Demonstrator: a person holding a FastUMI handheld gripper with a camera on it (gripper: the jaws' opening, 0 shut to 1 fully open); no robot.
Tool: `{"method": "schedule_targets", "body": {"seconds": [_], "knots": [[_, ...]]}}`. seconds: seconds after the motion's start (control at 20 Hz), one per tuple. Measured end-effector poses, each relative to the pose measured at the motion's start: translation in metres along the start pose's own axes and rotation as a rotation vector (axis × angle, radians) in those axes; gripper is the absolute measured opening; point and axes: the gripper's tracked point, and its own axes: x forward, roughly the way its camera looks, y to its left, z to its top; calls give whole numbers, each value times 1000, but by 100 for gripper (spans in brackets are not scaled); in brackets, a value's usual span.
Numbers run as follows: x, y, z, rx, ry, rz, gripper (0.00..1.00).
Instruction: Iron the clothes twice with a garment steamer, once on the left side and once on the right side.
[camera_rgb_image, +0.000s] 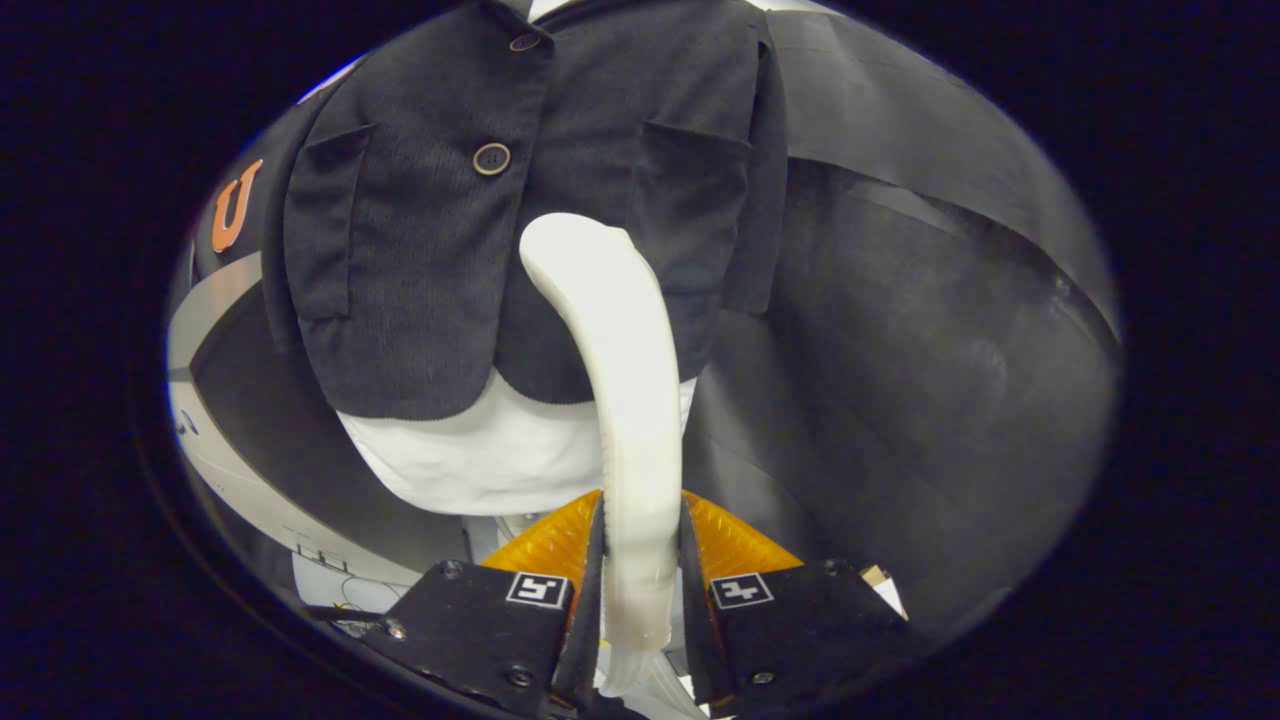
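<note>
Jacket (500, 200): a dark, finely ribbed fabric with patch pockets and round buttons is seen hanging upright; a white garment (480, 450) shows below its rounded hem.
Steamer (615, 400): a smooth, cream-white plastic body, long and curved, is held up between the fingers, its rounded head set against the jacket's lower front, just beside the button line.
Tongs (640, 560): closed on the steamer's handle, both fingers pressed to its sides.
Step in hand: a pass over one front panel is judged to be under way.
Next move: the head is to be drawn along the panel, then shifted to the other side.
Backdrop (950, 330): dark matte cloth, loosely draped.
</note>
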Motion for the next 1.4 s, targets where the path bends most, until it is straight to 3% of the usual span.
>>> {"method": "schedule_targets", "body": {"seconds": [0.65,0.9,1.05,1.4], "knots": [[-8,12,-1,94,-50,245,38],[-16,12,-16,134,-43,247,39],[-56,10,-34,138,-61,225,38],[-216,54,-114,147,-102,214,38]]}}
